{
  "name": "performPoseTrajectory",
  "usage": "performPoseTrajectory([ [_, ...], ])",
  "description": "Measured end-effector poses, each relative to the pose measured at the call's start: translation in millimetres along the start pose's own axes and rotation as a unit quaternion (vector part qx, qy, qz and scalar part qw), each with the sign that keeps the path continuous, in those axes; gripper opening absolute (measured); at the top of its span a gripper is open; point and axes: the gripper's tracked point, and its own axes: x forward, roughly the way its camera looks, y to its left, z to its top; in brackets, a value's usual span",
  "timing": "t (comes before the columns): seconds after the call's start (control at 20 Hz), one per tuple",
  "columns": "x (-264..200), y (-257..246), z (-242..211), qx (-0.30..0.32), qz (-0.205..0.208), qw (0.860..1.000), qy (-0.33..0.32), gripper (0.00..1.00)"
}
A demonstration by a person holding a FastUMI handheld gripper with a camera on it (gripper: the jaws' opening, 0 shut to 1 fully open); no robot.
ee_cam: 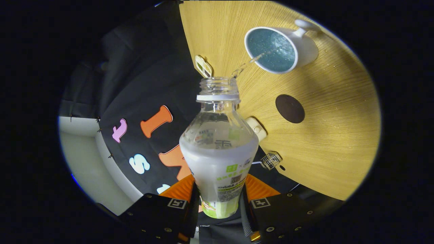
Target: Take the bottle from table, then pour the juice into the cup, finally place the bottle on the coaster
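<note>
bottle (218,149) base hidden btwn fingers (190,200)

A small tag (203,66) sits at the wooden table (332,142) edge. Further along that same edge lie a cream-coloured clip-like piece (257,128) and a small metal clamp (271,160).

Clear glossy plastic bottle (218,149), wood-grain table (332,135), glazed cup (307,47).

Wooden table (339,135), cup (275,47), coaster (290,108)
</note>
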Motion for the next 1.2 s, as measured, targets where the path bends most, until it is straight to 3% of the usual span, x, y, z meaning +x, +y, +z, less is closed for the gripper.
performPoseTrajectory([
  [0.45, 0.4, -1.2, 1.9, -0.001, -0.001, 1.0, -0.003, 0.54],
  [0.85, 3.2, -14.3, 7.4, -0.041, -0.021, 0.999, -0.009, 0.54],
  [1.0, 6.4, -9.0, 2.2, -0.119, -0.016, 0.993, -0.007, 0.53],
  [1.2, 9.4, -11.2, 4.7, -0.286, -0.042, 0.957, -0.015, 0.53],
])
